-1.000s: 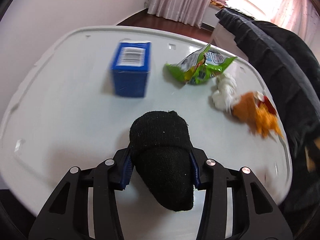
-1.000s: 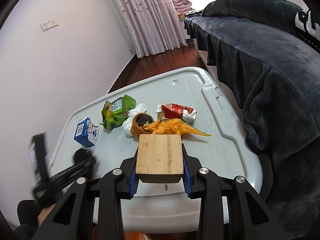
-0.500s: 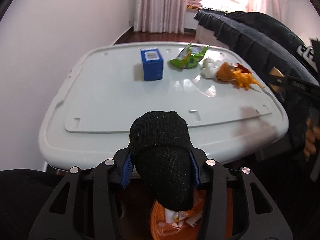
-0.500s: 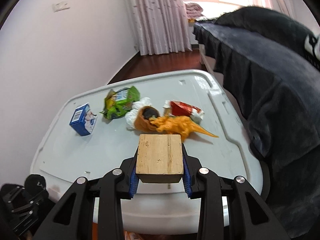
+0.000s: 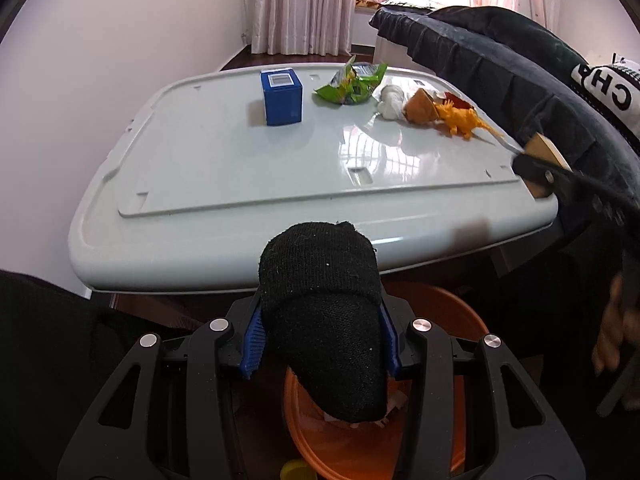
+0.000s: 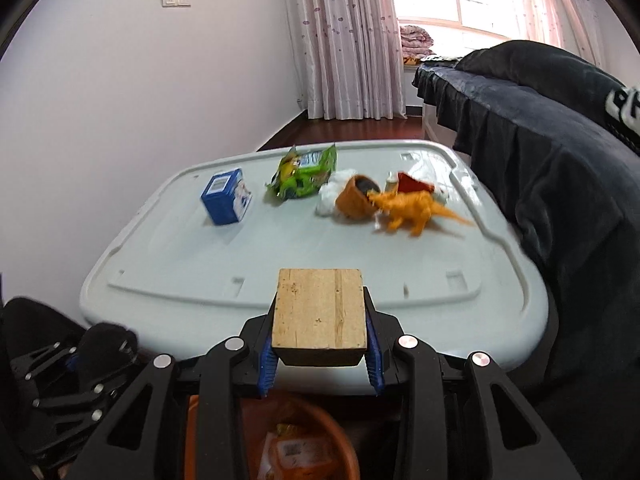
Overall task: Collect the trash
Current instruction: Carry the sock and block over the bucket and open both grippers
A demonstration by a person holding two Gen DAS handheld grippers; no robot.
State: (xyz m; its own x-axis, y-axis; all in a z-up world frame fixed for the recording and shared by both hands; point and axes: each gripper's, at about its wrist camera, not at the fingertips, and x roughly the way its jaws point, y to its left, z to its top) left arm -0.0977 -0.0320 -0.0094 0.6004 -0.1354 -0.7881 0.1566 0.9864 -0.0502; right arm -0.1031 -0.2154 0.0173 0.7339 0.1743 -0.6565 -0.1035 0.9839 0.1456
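The left claw (image 5: 320,344) is clamped on a rolled black knitted sock (image 5: 320,316), its blue pads pressing both flanks, and it hangs off the near edge of the counter with the round orange plastic bin (image 5: 400,436) directly beneath the sock's drooping toe. The right claw (image 6: 320,356) grips a pale square block of wood (image 6: 320,312) by its sides and sits just short of the same bin (image 6: 308,444), which shows below it with wrappers already inside. To do this step well, I would centre each load over the bin's mouth before letting go, release one at a time so the claws do not knock together, and open fully, since the soft sock may cling to the pads while the block will drop cleanly. The counter (image 5: 208,168) is a glossy white plastic lid with moulded ridges; on its far half remain a small blue cardboard carton (image 5: 281,98), a torn green snack bag (image 5: 352,84), a crumpled white tissue (image 5: 390,102), a tipped tan paper cup (image 5: 418,106) and an orange plastic dinosaur (image 5: 460,118), the last three crowded together. Behind stand a plain white wall, pink curtains (image 6: 344,40), a bright window, dark wood flooring, and a bed draped in a dark blanket (image 6: 540,128) along the right.
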